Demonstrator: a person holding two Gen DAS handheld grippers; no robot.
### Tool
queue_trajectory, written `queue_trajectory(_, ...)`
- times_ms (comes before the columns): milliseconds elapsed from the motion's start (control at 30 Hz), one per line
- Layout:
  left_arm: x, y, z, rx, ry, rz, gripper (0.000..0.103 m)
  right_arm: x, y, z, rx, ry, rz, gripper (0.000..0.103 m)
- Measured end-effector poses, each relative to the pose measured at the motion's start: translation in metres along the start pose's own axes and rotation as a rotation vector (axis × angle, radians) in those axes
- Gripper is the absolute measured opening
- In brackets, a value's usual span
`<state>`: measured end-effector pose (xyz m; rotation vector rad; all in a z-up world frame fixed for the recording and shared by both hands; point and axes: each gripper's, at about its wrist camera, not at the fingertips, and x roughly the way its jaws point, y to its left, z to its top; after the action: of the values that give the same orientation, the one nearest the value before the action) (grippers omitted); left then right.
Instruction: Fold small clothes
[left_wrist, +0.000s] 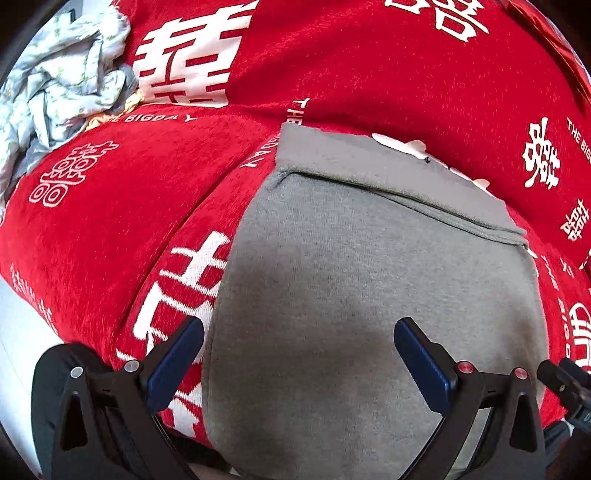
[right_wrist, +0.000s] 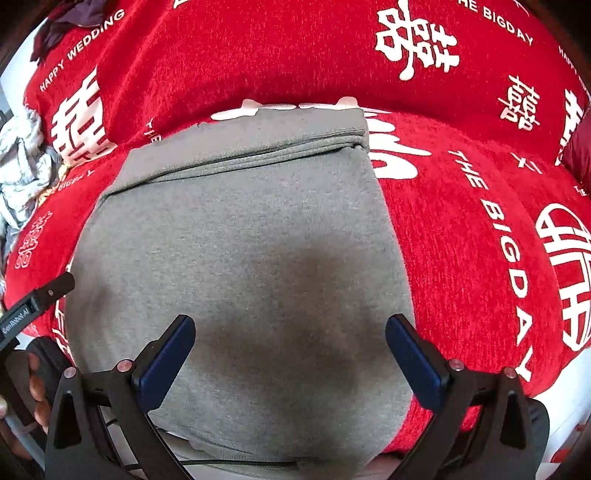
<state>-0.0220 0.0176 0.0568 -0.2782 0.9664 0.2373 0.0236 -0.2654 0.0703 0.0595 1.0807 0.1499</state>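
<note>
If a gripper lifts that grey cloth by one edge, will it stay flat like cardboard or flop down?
Probably flop. The grey garment looks like soft knit and sags over the rounded red blanket. Its far end is folded into layers, which would likely slide open. It seems light, and fuzzy rather than slippery.

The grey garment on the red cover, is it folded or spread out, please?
Folded, at least partly: the grey garment shows stacked layered edges along its far end, lying flat on the red cover.

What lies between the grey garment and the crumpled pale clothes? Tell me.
Only bare red cloth with white print separates the grey garment from the crumpled pale clothes, seen in the left wrist view.
</note>
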Motion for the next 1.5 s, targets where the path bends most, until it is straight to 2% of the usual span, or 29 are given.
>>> queue_trajectory(100, 0.011, -0.011, 0.009, 0.020, 0.015, -0.016, 0.103, 0.006, 0.009, 0.007, -0.033, 0.018, -0.003, 0.103)
queue_trajectory(233, 0.035, -0.038, 0.030, 0.123, 0.059, -0.028, 0.103, 0.031, 0.050, 0.035, -0.187, 0.026, -0.036, 0.103)
queue_trajectory(333, 0.066, -0.047, 0.039, 0.231, 0.114, 0.058, 0.103, 0.059, 0.065, 0.052, -0.200, 0.072, -0.003, 0.103)
queue_trajectory(367, 0.073, -0.041, 0.040, 0.227, 0.136, 0.041, 0.103, 0.069, 0.065, 0.054, -0.210, 0.098, -0.014, 0.103)
queue_trajectory(400, 0.073, -0.032, 0.042, 0.199, 0.140, -0.009, 0.103, 0.077, 0.062, 0.053, -0.220, 0.118, -0.044, 0.103)
queue_trajectory(433, 0.073, -0.022, 0.043, 0.175, 0.145, -0.027, 0.103, 0.079, 0.057, 0.052, -0.221, 0.120, -0.059, 0.103)
queue_trajectory(467, 0.071, -0.012, 0.043, 0.174, 0.143, -0.023, 0.103, 0.076, 0.044, 0.049, -0.205, 0.106, -0.048, 0.103)
queue_trajectory(500, 0.069, -0.003, 0.041, 0.197, 0.145, -0.050, 0.103, 0.073, 0.032, 0.047, -0.185, 0.098, -0.051, 0.103)
queue_trajectory(533, 0.067, 0.000, 0.039, 0.213, 0.147, -0.055, 0.103, 0.069, 0.012, 0.042, -0.153, 0.101, -0.074, 0.102)
queue_trajectory(600, 0.058, 0.009, 0.033, 0.242, 0.158, 0.014, 0.103, 0.060, -0.015, 0.036, -0.110, 0.101, -0.068, 0.102)
queue_trajectory(667, 0.050, 0.023, 0.024, 0.204, 0.220, -0.007, 0.103, 0.050, -0.039, 0.027, -0.094, 0.123, -0.161, 0.103)
queue_trajectory(833, 0.048, 0.050, -0.013, 0.050, 0.423, -0.042, 0.103, 0.027, -0.095, -0.011, 0.078, 0.210, -0.054, 0.103)
queue_trajectory(900, 0.051, 0.051, -0.029, -0.003, 0.510, -0.074, 0.103, 0.021, -0.092, -0.026, 0.055, 0.236, -0.031, 0.103)
queue_trajectory(1033, 0.052, 0.050, -0.038, -0.072, 0.531, -0.069, 0.103, 0.019, -0.069, -0.054, -0.045, 0.311, 0.016, 0.103)
queue_trajectory(1133, 0.051, 0.051, -0.050, -0.148, 0.543, -0.093, 0.103, 0.018, -0.062, -0.062, -0.060, 0.339, 0.033, 0.103)
queue_trajectory(1200, 0.053, 0.049, -0.055, -0.144, 0.564, -0.121, 0.103, 0.014, -0.058, -0.067, -0.061, 0.343, 0.109, 0.102)
queue_trajectory(1300, 0.049, 0.040, -0.055, -0.100, 0.543, -0.133, 0.099, 0.010, -0.053, -0.075, -0.072, 0.345, 0.149, 0.092)
queue_trajectory(1400, 0.041, 0.028, -0.051, -0.048, 0.510, -0.142, 0.085, 0.005, -0.055, -0.076, -0.059, 0.329, 0.153, 0.078)
queue_trajectory(1433, 0.037, 0.024, -0.051, -0.032, 0.496, -0.146, 0.077, 0.002, -0.055, -0.077, -0.053, 0.320, 0.170, 0.057)
queue_trajectory(1467, 0.034, 0.025, -0.050, -0.025, 0.489, -0.151, 0.067, 0.000, -0.058, -0.078, -0.039, 0.319, 0.201, 0.031)
queue_trajectory(1500, 0.030, 0.024, -0.049, -0.016, 0.477, -0.156, 0.063, 0.000, -0.060, -0.081, -0.019, 0.330, 0.233, 0.025)
